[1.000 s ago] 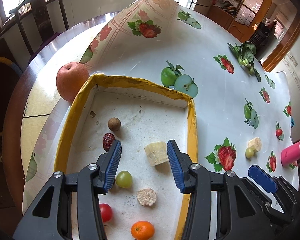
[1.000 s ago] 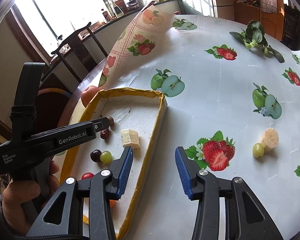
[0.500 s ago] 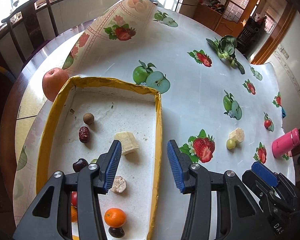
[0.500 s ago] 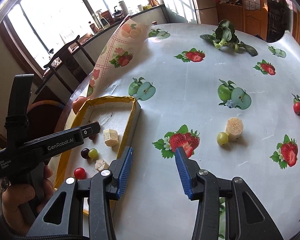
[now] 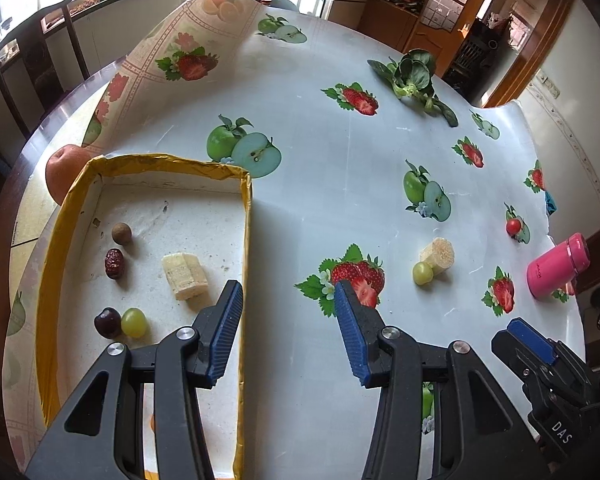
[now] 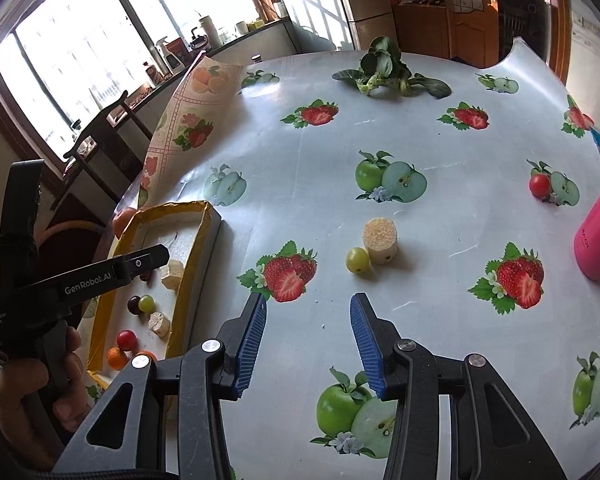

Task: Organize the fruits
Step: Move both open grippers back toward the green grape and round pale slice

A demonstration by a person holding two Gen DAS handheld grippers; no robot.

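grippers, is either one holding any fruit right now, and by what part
Nothing is held. The left gripper and the right gripper both have empty, parted jaws above the tablecloth; the green grape lies untouched.

A glossy, smooth plastic sheet [image 6: 324, 200] printed with fruit covers the bench. The tray [image 5: 52, 280] has crinkled yellow tape on its rim and a matt, scuffed white floor. Each claw has ribbed blue pads [image 5: 350, 336] on matt black plastic. The pink bottle [image 5: 556, 266] looks smooth and shiny.
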